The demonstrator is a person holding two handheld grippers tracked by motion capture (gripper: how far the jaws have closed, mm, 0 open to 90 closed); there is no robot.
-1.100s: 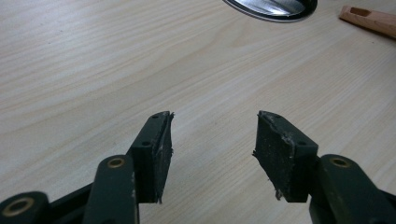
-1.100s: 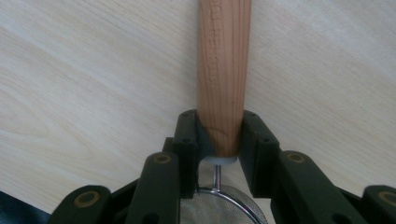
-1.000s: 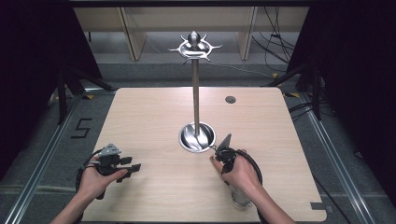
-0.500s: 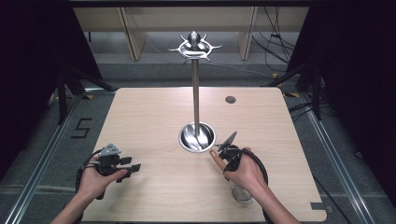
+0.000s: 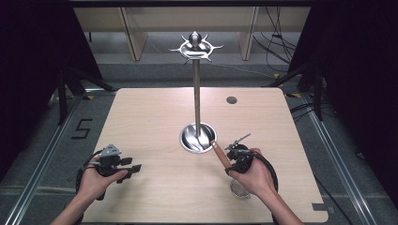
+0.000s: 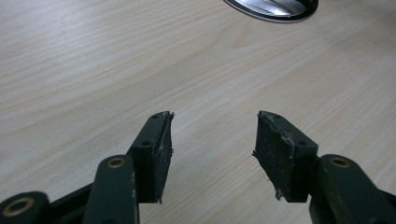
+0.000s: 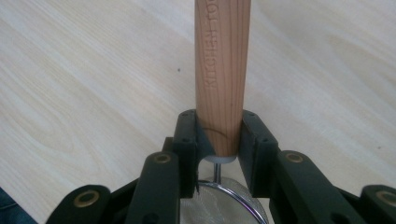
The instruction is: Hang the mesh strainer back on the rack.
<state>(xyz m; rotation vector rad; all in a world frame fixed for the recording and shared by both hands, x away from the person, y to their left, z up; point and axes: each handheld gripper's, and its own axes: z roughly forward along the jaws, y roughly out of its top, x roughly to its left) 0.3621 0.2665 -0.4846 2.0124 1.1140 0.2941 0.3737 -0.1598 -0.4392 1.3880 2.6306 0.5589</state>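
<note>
While my left gripper [image 5: 126, 165] rests low near the table's [image 5: 150, 122] near-left corner, most of the light wooden top lies bare around it: the whole left half, the far side up to a small dark grommet [image 5: 231, 100], and the strip along the right edge. Near the middle stands the utensil stand [image 5: 196, 93], a tall metal pole rising from a shiny round base [image 5: 197, 138] to a crown of hooks [image 5: 195, 45] high above the far edge. In the left gripper view my jaws stand well apart with nothing but wood grain between the pads [image 6: 152, 156], and the rim of the stand's base [image 6: 273, 7] shows at the top. My right gripper [image 5: 233, 161] sits just to the right of that base, toward the near edge, and is clamped on the wooden handle [image 5: 220, 153] of a small mesh strainer [image 5: 240, 190]. In the right gripper view both pads press the sides of the handle's [image 7: 221, 70] lower end, the handle running straight out ahead over the table, with the strainer's wire rim and mesh [image 7: 219, 205] down between the jaw arms. From above, the handle's free end points at the stand's base and lies just beside its rim; the strainer's bowl shows under my right hand [image 5: 256, 176], close to the table's near edge.
</note>
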